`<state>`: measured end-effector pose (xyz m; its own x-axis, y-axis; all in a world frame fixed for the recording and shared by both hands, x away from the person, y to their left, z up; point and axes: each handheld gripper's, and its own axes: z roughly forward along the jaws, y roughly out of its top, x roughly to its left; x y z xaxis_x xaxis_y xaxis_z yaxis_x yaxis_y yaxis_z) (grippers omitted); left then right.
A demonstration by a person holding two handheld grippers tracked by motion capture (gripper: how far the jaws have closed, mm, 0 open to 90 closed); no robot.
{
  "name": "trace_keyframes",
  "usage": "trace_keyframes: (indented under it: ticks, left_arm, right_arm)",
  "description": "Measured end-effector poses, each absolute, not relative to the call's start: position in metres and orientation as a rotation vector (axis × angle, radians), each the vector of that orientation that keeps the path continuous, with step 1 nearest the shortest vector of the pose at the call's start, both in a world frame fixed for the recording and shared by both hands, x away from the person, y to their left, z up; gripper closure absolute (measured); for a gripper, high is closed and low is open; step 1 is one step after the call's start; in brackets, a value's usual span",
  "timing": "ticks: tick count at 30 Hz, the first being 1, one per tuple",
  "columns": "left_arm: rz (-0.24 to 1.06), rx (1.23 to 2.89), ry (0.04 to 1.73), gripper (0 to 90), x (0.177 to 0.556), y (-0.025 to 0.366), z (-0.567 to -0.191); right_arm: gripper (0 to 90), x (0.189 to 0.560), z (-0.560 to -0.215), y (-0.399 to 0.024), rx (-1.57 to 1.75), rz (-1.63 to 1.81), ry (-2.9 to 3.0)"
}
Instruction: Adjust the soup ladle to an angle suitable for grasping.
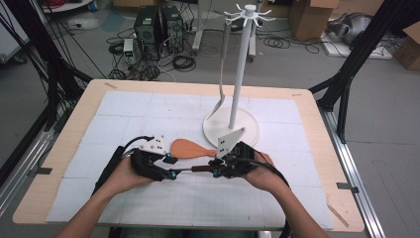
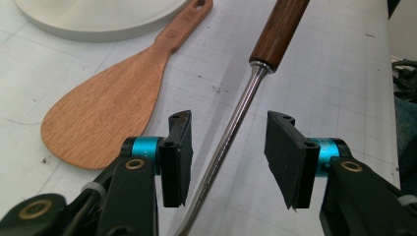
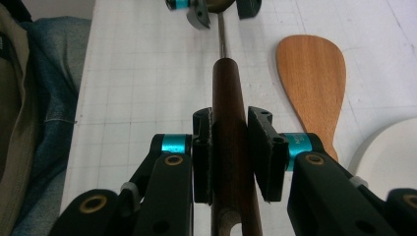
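You have almost nothing legible here. The wooden spatula carries two small stamped marks on its handle in your left gripper view, one round and one oblong near the hanging hole, but neither can be read. In your right gripper view, the blue collar on one arm of the right gripper bears tiny pale characters, too small to make out. No other label, brand, number or sign can be read.

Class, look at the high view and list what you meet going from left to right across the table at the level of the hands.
Left hand-held gripper → wooden spatula → right hand-held gripper, clamped on the dark wooden handle → white stand base.
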<state>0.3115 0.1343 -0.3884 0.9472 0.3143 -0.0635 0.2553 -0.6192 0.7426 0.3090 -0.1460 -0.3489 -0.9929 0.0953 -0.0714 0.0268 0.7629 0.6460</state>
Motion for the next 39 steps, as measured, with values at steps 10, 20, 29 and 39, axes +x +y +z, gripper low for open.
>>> trace_keyframes:
  ticks: [10, 20, 29, 39]
  left_arm:
    - [0.037, 2.314, 0.357, 62.8, 0.313, 0.122, -0.394]
    - [0.031, 2.321, 0.323, 75.2, 0.313, 0.119, -0.394]
    - [0.026, 2.319, 0.307, 76.9, 0.312, 0.121, -0.393]
    - [0.026, 2.308, 0.291, 80.2, 0.312, 0.123, -0.391]
  right_arm:
    - [73.0, 0.307, -0.338, -0.14, 0.054, 1.04, 2.853]
    - [72.8, 0.306, -0.334, -0.138, 0.068, 1.059, 2.861]
    - [68.5, 0.308, -0.333, -0.142, 0.098, 1.107, 2.862]
    - [52.6, 0.311, -0.332, -0.156, 0.259, 1.172, 2.807]
